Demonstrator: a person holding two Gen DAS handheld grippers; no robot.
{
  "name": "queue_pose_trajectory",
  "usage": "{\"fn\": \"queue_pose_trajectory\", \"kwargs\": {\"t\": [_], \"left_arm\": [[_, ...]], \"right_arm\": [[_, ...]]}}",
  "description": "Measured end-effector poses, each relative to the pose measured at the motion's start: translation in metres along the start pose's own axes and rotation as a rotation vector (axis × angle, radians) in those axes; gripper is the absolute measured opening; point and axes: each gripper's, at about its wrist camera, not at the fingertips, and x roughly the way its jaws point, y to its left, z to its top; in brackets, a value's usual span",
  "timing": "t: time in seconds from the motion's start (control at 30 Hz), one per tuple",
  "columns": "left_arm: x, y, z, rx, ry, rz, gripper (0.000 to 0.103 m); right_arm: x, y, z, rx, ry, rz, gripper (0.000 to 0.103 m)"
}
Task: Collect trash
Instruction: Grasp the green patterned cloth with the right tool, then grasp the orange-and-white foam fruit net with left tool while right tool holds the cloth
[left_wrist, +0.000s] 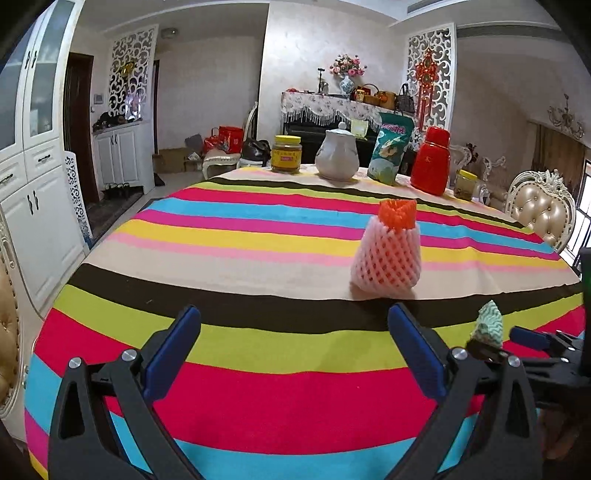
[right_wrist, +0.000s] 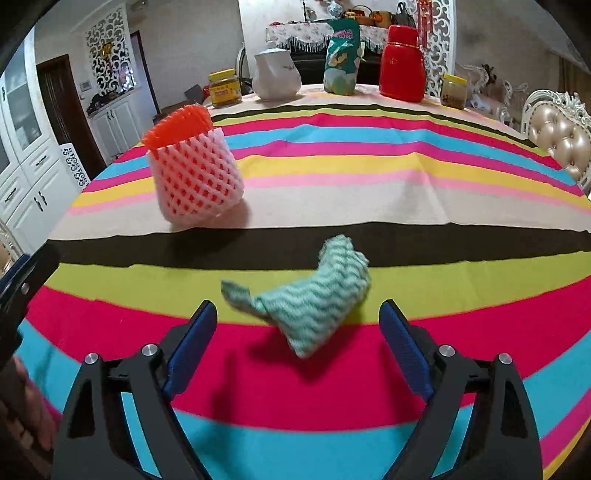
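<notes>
A crumpled green-and-white wavy-patterned cloth (right_wrist: 314, 295) lies on the striped tablecloth (right_wrist: 406, 192), just ahead of and between the fingers of my open right gripper (right_wrist: 297, 332). Its tip also shows in the left wrist view (left_wrist: 489, 325), at the right. A white foam fruit net with an orange net inside (right_wrist: 192, 173) stands to the cloth's far left; in the left wrist view it (left_wrist: 388, 254) stands ahead and right of my open, empty left gripper (left_wrist: 293, 343). The right gripper (left_wrist: 532, 339) shows at that view's right edge.
Along the table's far edge stand a yellow-lidded jar (left_wrist: 286, 153), a white teapot (left_wrist: 338, 153), a green snack bag (left_wrist: 391, 147), a red flask (left_wrist: 432, 160) and a small jar (left_wrist: 465, 184). A padded chair (left_wrist: 543, 210) stands at the right. White cabinets (left_wrist: 33, 177) stand left.
</notes>
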Motion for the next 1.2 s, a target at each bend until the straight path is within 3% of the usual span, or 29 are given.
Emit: {"fn": "queue_pose_trajectory", "kwargs": {"t": [0.13, 0.2, 0.3, 0.53, 0.8, 1.0, 1.2], "left_arm": [[0.001, 0.005, 0.000, -0.035, 0.003, -0.017, 0.098], [0.002, 0.005, 0.000, -0.037, 0.007, -0.022, 0.098], [0.000, 0.004, -0.002, -0.035, 0.013, -0.031, 0.098], [-0.001, -0.003, -0.003, -0.029, 0.021, -0.065, 0.098], [-0.002, -0.028, -0.007, 0.053, 0.033, -0.097, 0.098], [0.001, -0.047, -0.005, 0.066, 0.082, -0.139, 0.098], [0.022, -0.086, 0.017, 0.231, 0.124, -0.087, 0.098]], "right_arm": [[0.008, 0.006, 0.005, -0.022, 0.018, -0.019, 0.067], [0.005, 0.003, 0.003, -0.020, 0.013, -0.015, 0.045], [-0.007, -0.001, -0.003, -0.035, -0.037, -0.007, 0.037], [-0.034, -0.023, -0.016, 0.021, -0.134, 0.050, 0.036], [-0.043, -0.015, -0.016, -0.004, -0.206, -0.020, 0.036], [-0.045, -0.032, -0.018, 0.084, -0.218, -0.010, 0.036], [-0.050, -0.054, -0.022, 0.200, -0.254, -0.001, 0.036]]}}
